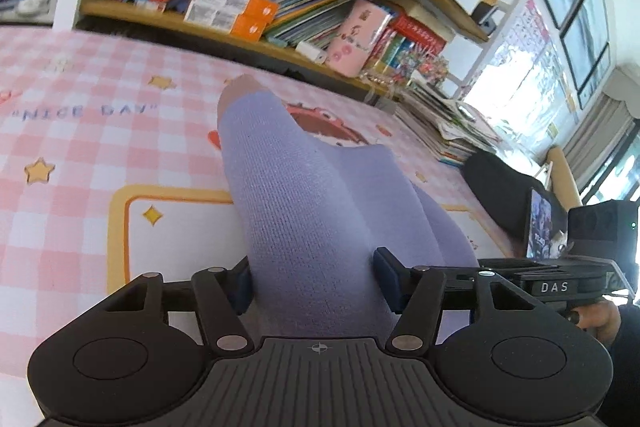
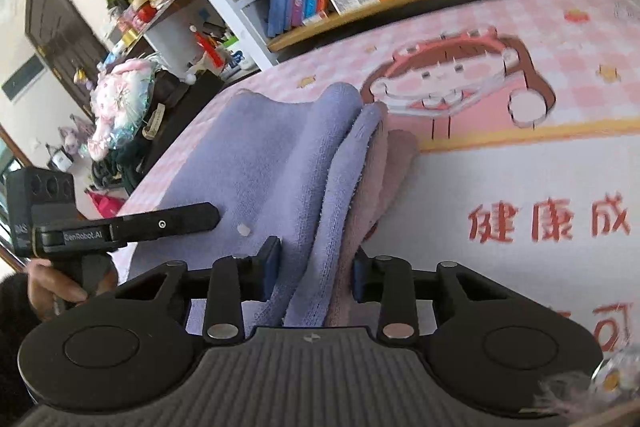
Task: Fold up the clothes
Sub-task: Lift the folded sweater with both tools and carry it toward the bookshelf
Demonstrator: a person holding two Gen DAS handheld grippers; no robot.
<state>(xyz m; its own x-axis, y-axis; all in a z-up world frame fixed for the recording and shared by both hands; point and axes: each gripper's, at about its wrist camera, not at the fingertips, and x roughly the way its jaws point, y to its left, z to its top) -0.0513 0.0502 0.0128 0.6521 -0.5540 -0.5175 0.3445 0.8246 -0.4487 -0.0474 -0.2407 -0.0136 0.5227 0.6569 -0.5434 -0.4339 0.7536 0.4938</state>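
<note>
A lilac knitted garment with a dusty-pink underside [image 1: 304, 195] lies folded on the pink checked mat [image 1: 80, 131]. In the left wrist view my left gripper [image 1: 312, 283] has its jaws on both sides of a thick fold of it, apparently clamped. In the right wrist view the same garment [image 2: 280, 155] shows as stacked lilac and pink layers, and my right gripper [image 2: 316, 271] grips their near edge between its pads. The left gripper shows at the left [image 2: 200, 215] over the cloth; the right gripper's body shows at the far right of the left wrist view [image 1: 560, 279].
A wooden bookshelf [image 1: 240, 39] packed with books runs along the mat's far edge. A pile of papers [image 1: 448, 127] and a dark object [image 1: 504, 187] sit at the right. Clutter and a plush toy [image 2: 120, 99] stand beyond the mat's left end.
</note>
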